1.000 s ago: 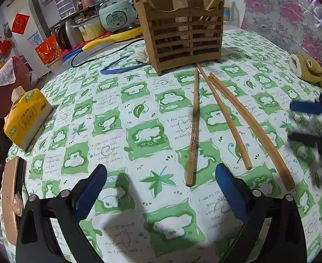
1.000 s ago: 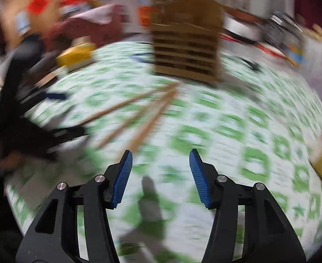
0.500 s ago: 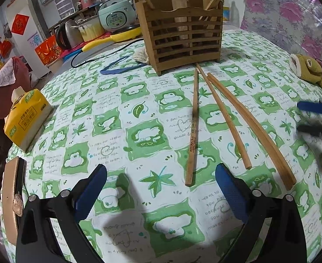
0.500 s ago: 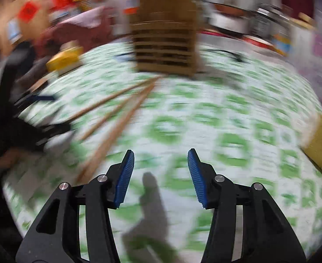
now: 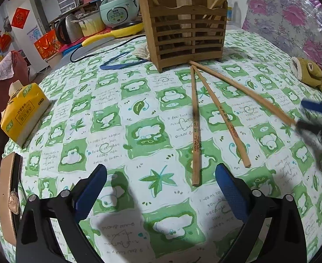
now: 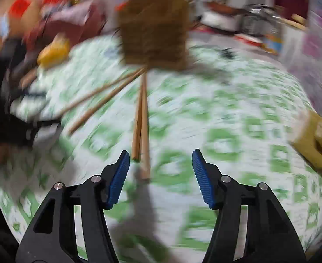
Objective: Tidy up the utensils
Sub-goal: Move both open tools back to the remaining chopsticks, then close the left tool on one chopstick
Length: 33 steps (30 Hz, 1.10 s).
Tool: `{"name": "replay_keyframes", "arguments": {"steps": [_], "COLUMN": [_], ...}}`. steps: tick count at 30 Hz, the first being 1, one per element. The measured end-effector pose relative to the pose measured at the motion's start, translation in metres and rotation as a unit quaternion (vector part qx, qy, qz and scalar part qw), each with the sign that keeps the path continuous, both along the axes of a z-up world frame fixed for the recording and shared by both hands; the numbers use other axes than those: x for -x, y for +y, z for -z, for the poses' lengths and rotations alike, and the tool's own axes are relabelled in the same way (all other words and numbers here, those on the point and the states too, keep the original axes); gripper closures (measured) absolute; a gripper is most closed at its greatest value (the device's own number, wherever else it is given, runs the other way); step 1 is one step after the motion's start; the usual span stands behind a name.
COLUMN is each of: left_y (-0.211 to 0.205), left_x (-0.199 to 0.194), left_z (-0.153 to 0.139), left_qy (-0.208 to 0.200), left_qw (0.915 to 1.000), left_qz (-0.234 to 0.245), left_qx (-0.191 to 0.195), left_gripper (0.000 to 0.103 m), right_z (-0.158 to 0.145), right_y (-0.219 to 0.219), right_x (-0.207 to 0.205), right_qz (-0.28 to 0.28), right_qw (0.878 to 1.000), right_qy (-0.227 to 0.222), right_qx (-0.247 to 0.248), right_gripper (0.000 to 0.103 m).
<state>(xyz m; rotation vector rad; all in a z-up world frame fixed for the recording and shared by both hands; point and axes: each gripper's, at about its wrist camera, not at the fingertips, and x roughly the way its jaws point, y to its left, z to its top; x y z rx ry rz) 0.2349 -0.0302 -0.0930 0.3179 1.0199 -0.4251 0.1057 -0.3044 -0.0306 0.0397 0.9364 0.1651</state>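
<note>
Wooden chopsticks lie loose on the green-and-white tablecloth in front of a slatted wooden utensil holder (image 5: 186,25) that has more sticks standing in it. In the left wrist view one chopstick (image 5: 195,122) points at my open, empty left gripper (image 5: 161,188); a second (image 5: 221,116) and a longer one (image 5: 244,92) lie to its right. My right gripper (image 5: 310,116) shows blurred at the long one's near end. In the blurred right wrist view my right gripper (image 6: 161,175) is open and empty, with a pair of chopsticks (image 6: 141,122) ending between its fingers.
A yellow tissue pack (image 5: 24,111) sits at the table's left edge, a tan strap (image 5: 6,195) hangs at the near left, a blue cord (image 5: 119,62) lies left of the holder, a yellow plush toy (image 5: 310,74) at the right. Kitchen appliances (image 5: 116,11) stand behind.
My right gripper has swung left and forward, so the long chopsticks' near ends now lie between its fingers, and its jaws stand wider. The left gripper and the chopsticks have not moved.
</note>
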Motion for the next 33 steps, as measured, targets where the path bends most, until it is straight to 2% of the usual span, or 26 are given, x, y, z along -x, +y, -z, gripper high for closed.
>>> {"name": "replay_keyframes", "arguments": {"steps": [2, 11, 14, 17, 21, 22, 23, 25, 26, 27, 33], "left_y": [-0.002, -0.006, -0.007, -0.008, -0.008, -0.008, -0.007, -0.008, -0.009, -0.01, -0.009], "left_x": [0.002, 0.009, 0.01, 0.011, 0.01, 0.01, 0.01, 0.012, 0.013, 0.014, 0.015], "left_z": [0.0, -0.004, -0.004, -0.003, -0.002, -0.001, -0.001, -0.002, -0.002, -0.002, -0.003], "left_qy": [-0.005, -0.023, -0.022, -0.014, 0.008, 0.012, 0.017, 0.018, 0.018, 0.02, 0.015], "left_qw": [1.0, 0.9995, 0.9994, 0.9993, 0.9988, 0.9985, 0.998, 0.9975, 0.9974, 0.997, 0.9976], "left_qz": [0.005, 0.019, 0.025, 0.034, 0.043, 0.045, 0.048, 0.053, 0.055, 0.058, 0.052], "left_qx": [-0.004, -0.004, -0.001, 0.003, 0.024, 0.03, 0.036, 0.042, 0.043, 0.046, 0.044], "left_gripper": [0.006, 0.007, 0.013, 0.023, 0.043, 0.053, 0.058, 0.078, 0.085, 0.097, 0.097], "right_z": [-0.006, -0.002, 0.002, 0.005, 0.005, 0.005, 0.005, 0.005, 0.005, 0.005, 0.005], "right_y": [-0.014, -0.03, -0.037, -0.038, -0.038, -0.038, -0.038, -0.038, -0.038, -0.038, -0.033], "right_x": [0.008, 0.008, 0.0, -0.001, -0.001, -0.001, -0.001, -0.001, -0.001, -0.001, -0.002], "right_qz": [0.007, 0.063, 0.076, 0.081, 0.08, 0.081, 0.081, 0.081, 0.08, 0.081, 0.064], "right_qw": [0.999, 0.997, 0.996, 0.996, 0.996, 0.996, 0.996, 0.996, 0.996, 0.996, 0.997], "right_qy": [-0.019, -0.013, -0.002, 0.003, 0.002, 0.002, 0.002, 0.002, 0.002, 0.001, 0.004], "right_qx": [-0.038, -0.039, -0.045, -0.047, -0.045, -0.045, -0.045, -0.046, -0.047, -0.045, -0.046], "right_gripper": [0.044, 0.044, 0.044, 0.044, 0.044, 0.044, 0.044, 0.044, 0.044, 0.046, 0.066]}}
